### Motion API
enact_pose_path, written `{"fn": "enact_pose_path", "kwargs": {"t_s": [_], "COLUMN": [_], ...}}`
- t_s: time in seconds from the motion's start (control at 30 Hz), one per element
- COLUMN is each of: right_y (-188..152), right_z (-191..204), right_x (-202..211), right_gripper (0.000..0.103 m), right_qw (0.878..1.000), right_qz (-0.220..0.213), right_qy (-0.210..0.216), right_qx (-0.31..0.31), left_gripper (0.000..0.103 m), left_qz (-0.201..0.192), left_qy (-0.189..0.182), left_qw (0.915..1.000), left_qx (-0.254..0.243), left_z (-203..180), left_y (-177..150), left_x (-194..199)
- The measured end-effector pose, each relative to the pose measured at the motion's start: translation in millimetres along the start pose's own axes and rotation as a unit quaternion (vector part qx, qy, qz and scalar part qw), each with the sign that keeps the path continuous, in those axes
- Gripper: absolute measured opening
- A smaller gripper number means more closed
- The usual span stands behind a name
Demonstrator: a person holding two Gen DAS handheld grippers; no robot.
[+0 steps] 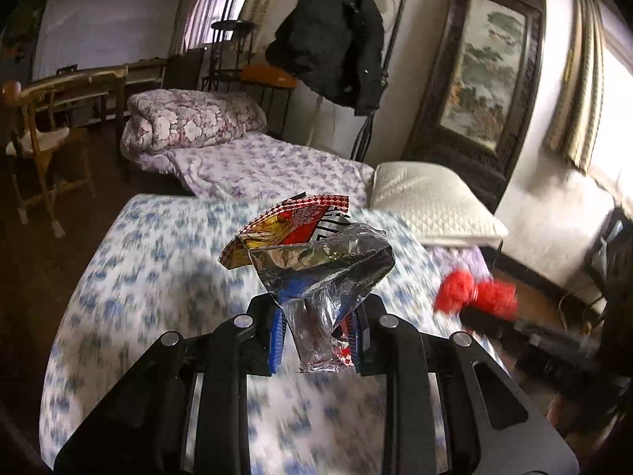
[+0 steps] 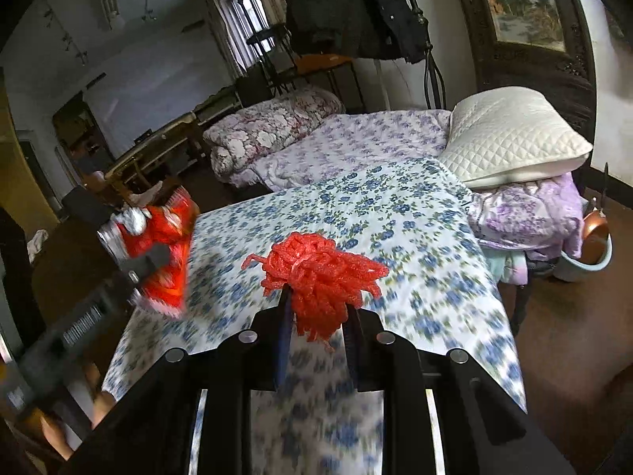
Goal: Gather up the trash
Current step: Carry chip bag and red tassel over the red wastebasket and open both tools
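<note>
Blue-flowered sheeting covers the bed (image 1: 150, 261) that fills the lower half of both wrist views, much of it smeared by motion blur. At its far end, toward the upper right of each frame, a white quilted pillow (image 2: 514, 134) lies on folded purple-flowered bedding (image 2: 526, 213). Beyond, in the upper middle, a second bed carries a rolled pink floral quilt (image 1: 186, 118), and a black jacket (image 1: 336, 35) hangs above it beside a dark-framed landscape painting (image 1: 486, 75) on the wall. A wooden chair (image 1: 39, 138) stands at the left edge of the left wrist view.

The left tool (image 1: 318, 340) is closed on crumpled snack wrappers (image 1: 316, 253): silver foil nipped between its blue pads, with a red-checked packet fanning out above, all held clear over the bed at frame centre. In the right wrist view this same bundle appears blurred at middle left.

The right tool (image 2: 316, 328) is clamped on a wad of red foam netting (image 2: 316, 273), which bulges above the fingertips at the centre of its own view, over the blue-flowered sheet. From the left wrist view that red wad shows blurred at middle right.
</note>
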State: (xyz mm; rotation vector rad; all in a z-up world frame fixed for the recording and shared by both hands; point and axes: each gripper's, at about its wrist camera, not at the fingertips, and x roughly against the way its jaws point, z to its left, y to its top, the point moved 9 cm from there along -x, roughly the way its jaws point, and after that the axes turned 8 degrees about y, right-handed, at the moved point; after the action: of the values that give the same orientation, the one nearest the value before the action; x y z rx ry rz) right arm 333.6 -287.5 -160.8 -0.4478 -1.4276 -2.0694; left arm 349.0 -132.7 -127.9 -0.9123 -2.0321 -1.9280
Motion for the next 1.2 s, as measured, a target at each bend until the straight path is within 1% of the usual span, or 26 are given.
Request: {"fn": "enact_pose_path", "kwargs": {"t_s": [0.13,0.2,0.33,0.43,0.63,0.83,1.03,1.2], "right_y": [-9.8,-14.7,-21.9,-28.1,-39.0,-48.2,-58.8,-69.0], "right_z": [10.3,16.4,29.1,37.3,52.3,58.3,58.2,59.5], "right_x": [35.9,52.4,89.4,114.6,168.9,218.5,267.5,312.1], "right_gripper": [0.023,0.023,0.024,0.024,0.024,0.024,0.024,0.024], "right_qw": [1.0,0.999,0.998,0.997,0.994,0.99,0.987,0.982], "right_qz": [-0.011,-0.017,-0.036,-0.046,-0.074,-0.102,-0.127,-0.151], "right_qy": [0.001,0.005,0.014,0.024,0.037,0.042,0.048,0.042], "right_qx": [0.022,0.029,0.044,0.05,0.068,0.086,0.091,0.108], "left_gripper": [0.027,0.027,0.027,0.027,0.027,0.027,0.027,0.027], "left_qz": [0.016,0.013,0.003,-0.012,-0.049,-0.077,-0.11,-0.141], "left_qy": [0.007,0.02,0.033,0.046,0.058,0.054,0.052,0.046], "left_qw": [0.9999,0.9997,0.9992,0.9981,0.9953,0.9924,0.9871,0.981], "left_qx": [0.001,-0.009,-0.024,-0.04,-0.061,-0.079,-0.104,-0.125], "left_z": [-3.4,-4.7,-9.8,-18.5,-38.8,-59.7,-83.1,-105.3], "left_y": [-29.1,-37.0,-43.3,-43.9,-41.9,-45.0,-48.7,-52.5], "left_x": [31.8,51.4,85.0,111.4,164.6,208.7,250.3,290.5]}}
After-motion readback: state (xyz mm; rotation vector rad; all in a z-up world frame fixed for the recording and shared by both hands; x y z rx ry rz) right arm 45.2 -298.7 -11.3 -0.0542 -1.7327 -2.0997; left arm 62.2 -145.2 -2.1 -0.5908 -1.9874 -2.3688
